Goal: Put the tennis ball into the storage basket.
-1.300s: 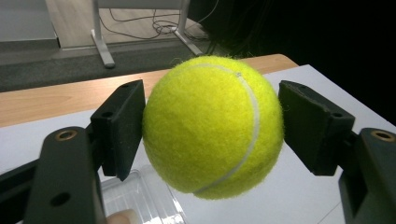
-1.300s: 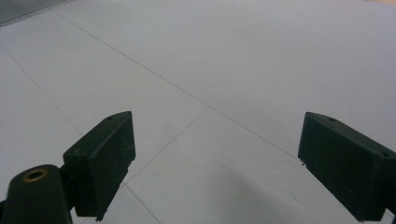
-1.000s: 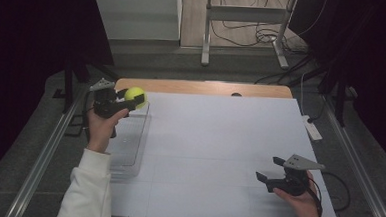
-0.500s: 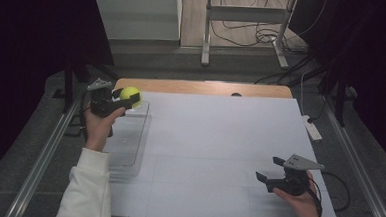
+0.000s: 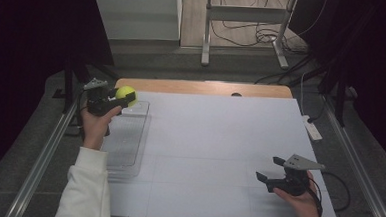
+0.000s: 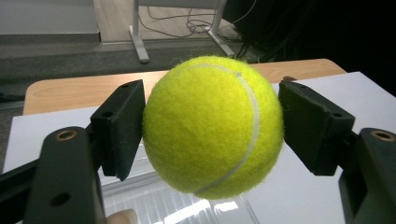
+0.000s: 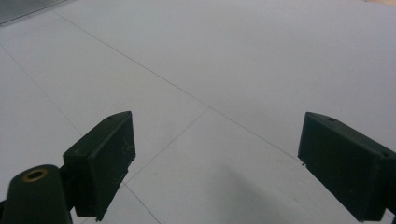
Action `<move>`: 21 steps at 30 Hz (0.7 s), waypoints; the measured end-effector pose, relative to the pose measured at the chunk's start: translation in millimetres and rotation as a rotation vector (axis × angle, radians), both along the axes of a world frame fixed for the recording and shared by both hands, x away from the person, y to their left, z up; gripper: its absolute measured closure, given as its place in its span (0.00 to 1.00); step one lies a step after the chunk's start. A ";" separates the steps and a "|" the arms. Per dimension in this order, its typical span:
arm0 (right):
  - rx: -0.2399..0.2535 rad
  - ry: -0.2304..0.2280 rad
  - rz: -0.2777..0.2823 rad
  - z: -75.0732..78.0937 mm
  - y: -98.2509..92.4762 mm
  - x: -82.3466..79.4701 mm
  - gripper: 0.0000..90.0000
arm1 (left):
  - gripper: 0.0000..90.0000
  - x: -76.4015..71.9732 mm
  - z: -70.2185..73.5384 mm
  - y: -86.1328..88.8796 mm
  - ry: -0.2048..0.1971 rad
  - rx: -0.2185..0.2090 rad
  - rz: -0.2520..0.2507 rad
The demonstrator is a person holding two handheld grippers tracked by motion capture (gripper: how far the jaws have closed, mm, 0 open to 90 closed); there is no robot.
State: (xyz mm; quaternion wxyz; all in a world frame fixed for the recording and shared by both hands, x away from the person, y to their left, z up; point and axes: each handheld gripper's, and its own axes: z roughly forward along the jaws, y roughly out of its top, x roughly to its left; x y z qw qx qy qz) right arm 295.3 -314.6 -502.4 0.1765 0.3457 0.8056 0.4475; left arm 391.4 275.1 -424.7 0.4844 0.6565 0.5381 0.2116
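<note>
A yellow-green tennis ball (image 5: 126, 93) (image 6: 213, 125) is held in the air at the table's far left, over the far end of a clear plastic tray (image 5: 125, 140). My left gripper (image 5: 116, 100) (image 6: 212, 126) is shut on the ball, one black pad pressed to each side. Near the front right of the white table (image 5: 219, 140), my right gripper (image 5: 267, 178) (image 7: 215, 163) is open, its jaws wide apart over bare white surface with nothing between them.
The clear tray lies along the left edge of the table. A wooden strip (image 5: 202, 87) runs along the far edge. A white power strip (image 5: 312, 128) lies by the right edge. Metal rails (image 5: 43, 155) flank the table.
The left gripper with the ball has shifted slightly toward the far left. The right gripper has stayed in place.
</note>
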 end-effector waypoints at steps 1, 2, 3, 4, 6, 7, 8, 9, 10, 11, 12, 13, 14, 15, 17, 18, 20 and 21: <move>-0.002 -0.001 0.000 0.0 0.0 0.0 0.12 | 0.31 0.3 -0.7 1.2 0.004 0.001 0.003; -0.001 0.000 0.001 0.0 0.4 -0.2 0.12 | 0.31 0.7 -1.4 2.4 0.005 -0.001 0.005; -0.001 0.000 0.001 0.0 0.5 -0.3 0.13 | 0.31 1.3 -2.6 4.6 0.010 -0.007 0.012; -0.001 0.000 0.001 0.0 0.5 -0.3 0.13 | 0.31 1.3 -2.6 4.6 0.010 -0.007 0.012; -0.002 -0.002 0.000 0.2 0.1 -0.4 0.12 | 0.31 2.2 -4.2 7.5 0.012 -0.010 0.021; -0.001 0.000 -0.001 0.1 0.0 -0.3 0.12 | 0.31 2.6 -4.7 8.4 0.015 -0.006 0.023; 0.000 0.000 -0.001 0.1 0.0 -0.3 0.12 | 0.31 3.7 -6.2 10.0 0.018 -0.001 0.031; 0.000 0.000 -0.001 0.1 0.0 -0.2 0.12 | 0.31 4.3 -7.2 11.1 0.021 0.001 0.036; -0.001 0.000 0.000 0.0 0.1 -0.2 0.12 | 0.31 5.0 -8.4 12.4 0.026 0.001 0.041; -0.002 0.001 0.001 -0.1 0.2 -0.2 0.12 | 0.31 5.6 -9.4 13.3 0.029 -0.001 0.045; -0.001 0.001 0.000 -0.2 0.2 -0.2 0.12 | 0.31 6.2 -10.3 14.4 0.031 0.000 0.046; -0.001 0.001 0.000 -0.2 0.1 -0.1 0.13 | 0.31 6.6 -11.1 15.1 0.034 0.000 0.048; -0.001 0.001 0.000 -0.2 0.0 -0.1 0.12 | 0.31 6.6 -11.1 15.1 0.034 0.000 0.048; -0.001 0.001 0.000 -0.2 0.0 0.0 0.12 | 0.31 7.4 -12.6 16.3 0.039 0.005 0.052; -0.002 0.002 0.000 -0.2 0.0 0.0 0.12 | 0.31 7.8 -13.4 16.8 0.042 0.007 0.057; -0.002 0.002 0.000 -0.2 0.2 0.0 0.12 | 0.31 8.0 -14.1 17.2 0.044 0.012 0.060; -0.003 0.001 0.001 -0.2 0.3 -0.1 0.12 | 0.31 8.6 -15.4 18.2 0.049 0.014 0.063; -0.002 0.001 0.001 -0.2 0.2 -0.1 0.12 | 0.31 8.9 -15.8 18.5 0.050 0.015 0.063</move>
